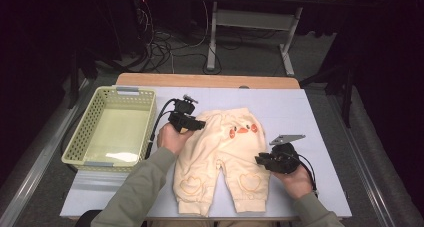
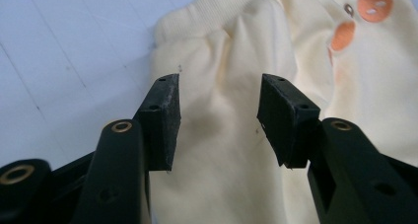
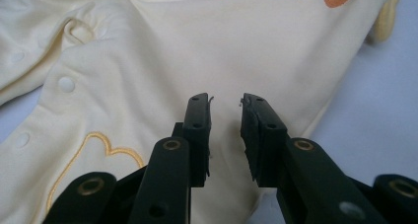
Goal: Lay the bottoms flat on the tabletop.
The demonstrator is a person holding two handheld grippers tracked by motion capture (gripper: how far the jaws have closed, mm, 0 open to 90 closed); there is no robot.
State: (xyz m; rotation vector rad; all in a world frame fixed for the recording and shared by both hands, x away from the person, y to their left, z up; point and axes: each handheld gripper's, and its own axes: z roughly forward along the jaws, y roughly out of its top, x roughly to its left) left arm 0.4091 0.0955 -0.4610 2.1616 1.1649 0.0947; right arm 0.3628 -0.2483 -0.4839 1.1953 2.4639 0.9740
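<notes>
On the pale blue counter (image 1: 310, 112) in front of me lies a pair of small cream-yellow trousers (image 1: 220, 162), flat, with the waistband toward the far edge and the two legs running back toward me, so the long axis goes from far to near. The leg cuffs reach the counter's near edge, and my left sleeve (image 1: 135, 197) covers a little of the left leg's outer side in the high view. My left claw (image 1: 192, 123) sits at the waistband's left corner; in the left gripper view its jaws stand spread wide over the soft, slightly rumpled knit just below the ribbed waistband (image 2: 197, 19), with nothing between them, and I cannot tell whether the pads (image 2: 165, 120) touch the cloth. My right claw (image 1: 260, 161) is beside the right leg's outer edge; in the right gripper view its jaws are parted by a narrower gap over the smooth cloth and pinch nothing. Orange printed shapes (image 1: 242, 130) mark the seat, cut off at the top of the right gripper view. Heart outlines (image 1: 190, 185) are stitched on each leg, and round snaps (image 3: 66, 84) dot the inner seam. To my left stands a pale green plastic lattice basket (image 1: 85, 132), its inside bare.
</notes>
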